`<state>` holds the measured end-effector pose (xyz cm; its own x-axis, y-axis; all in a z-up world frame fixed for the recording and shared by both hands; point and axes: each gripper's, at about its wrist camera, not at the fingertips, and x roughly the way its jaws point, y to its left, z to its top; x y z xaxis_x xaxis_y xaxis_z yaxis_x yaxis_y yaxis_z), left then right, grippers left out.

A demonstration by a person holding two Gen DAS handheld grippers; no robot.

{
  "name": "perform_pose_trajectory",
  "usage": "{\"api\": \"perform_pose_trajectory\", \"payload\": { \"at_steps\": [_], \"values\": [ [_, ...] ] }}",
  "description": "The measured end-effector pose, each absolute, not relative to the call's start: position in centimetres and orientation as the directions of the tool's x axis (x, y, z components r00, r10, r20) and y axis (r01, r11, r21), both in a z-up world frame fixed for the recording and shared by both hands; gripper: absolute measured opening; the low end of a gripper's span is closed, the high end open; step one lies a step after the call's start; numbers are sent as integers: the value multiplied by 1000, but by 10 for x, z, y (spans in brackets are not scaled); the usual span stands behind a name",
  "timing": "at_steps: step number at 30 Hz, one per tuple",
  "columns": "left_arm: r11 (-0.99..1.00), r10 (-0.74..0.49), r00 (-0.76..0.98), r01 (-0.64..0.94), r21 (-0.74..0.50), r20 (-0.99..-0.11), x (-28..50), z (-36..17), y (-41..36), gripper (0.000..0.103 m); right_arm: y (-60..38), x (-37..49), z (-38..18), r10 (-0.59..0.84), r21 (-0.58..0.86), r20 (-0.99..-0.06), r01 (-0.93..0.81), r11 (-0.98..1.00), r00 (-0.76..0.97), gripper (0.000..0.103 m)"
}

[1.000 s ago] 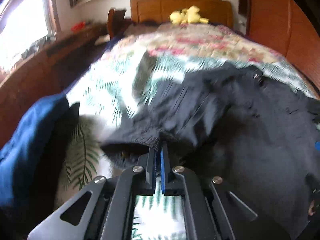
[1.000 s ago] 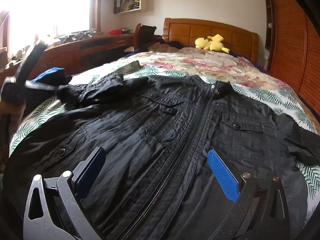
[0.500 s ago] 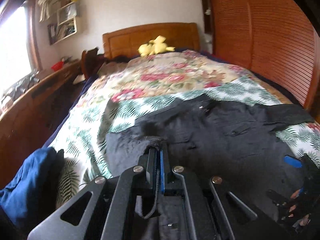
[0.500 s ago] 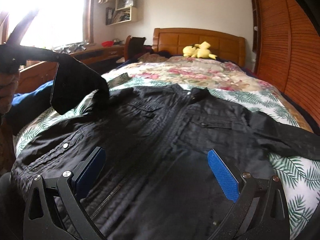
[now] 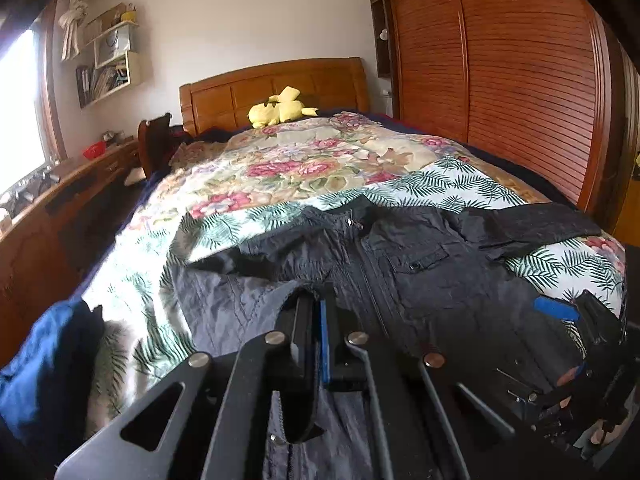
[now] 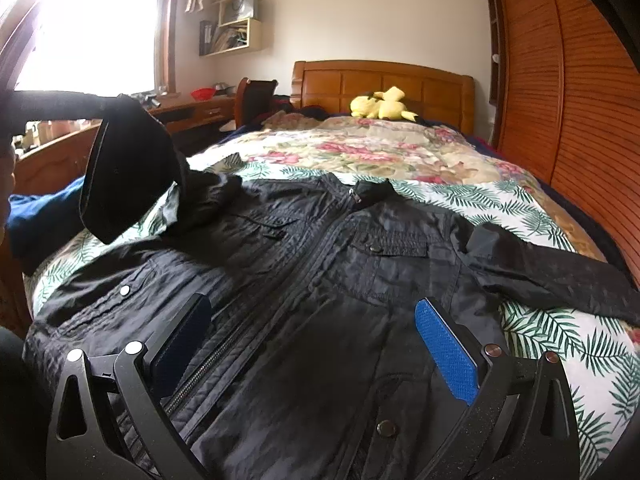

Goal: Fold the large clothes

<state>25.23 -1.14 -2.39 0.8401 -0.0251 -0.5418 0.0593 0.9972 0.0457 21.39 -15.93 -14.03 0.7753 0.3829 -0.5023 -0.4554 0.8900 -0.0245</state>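
Observation:
A black zip jacket (image 6: 320,280) lies front up on the bed, collar toward the headboard; it also shows in the left wrist view (image 5: 420,272). My left gripper (image 5: 316,300) is shut on the cuff of the jacket's left sleeve (image 5: 224,304) and holds it lifted over the jacket's left side. In the right wrist view the lifted sleeve (image 6: 128,168) hangs at the upper left. My right gripper (image 6: 316,332) is open and empty, low over the jacket's hem; it also shows in the left wrist view (image 5: 568,312). The right sleeve (image 6: 560,268) lies stretched out flat.
The bed has a floral and palm-leaf cover (image 5: 304,172) and a wooden headboard (image 5: 276,84) with a yellow plush toy (image 5: 280,112). A blue garment (image 5: 40,368) lies at the bed's left edge. A wooden desk (image 5: 60,200) runs along the left, a wardrobe (image 5: 500,80) on the right.
My left gripper has lifted the sleeve cuff up and carried it rightward over the jacket's body. My right gripper stayed open over the hem, shifting slightly.

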Motion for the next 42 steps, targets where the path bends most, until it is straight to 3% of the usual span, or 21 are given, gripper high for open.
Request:
{"api": "perform_pose_trajectory", "payload": {
  "at_steps": [4,14,27,42],
  "values": [
    [998,-67,816,66,-23,-574,249,-47,-1,5,-154,214,-144,375,-45,-517,-462,886,769,103],
    [993,-102,819,117,-10,-564,219,-78,9,25,-122,225,-149,390,-44,-545,-489,871,743,103],
    [999,1,852,-22,-34,-523,182,-78,78,25,-51,225,-159,520,4,-577,-635,772,629,103],
    [997,36,862,-69,-47,-506,167,-81,109,25,38,240,-186,638,44,-634,-803,594,438,75]
  ]
}}
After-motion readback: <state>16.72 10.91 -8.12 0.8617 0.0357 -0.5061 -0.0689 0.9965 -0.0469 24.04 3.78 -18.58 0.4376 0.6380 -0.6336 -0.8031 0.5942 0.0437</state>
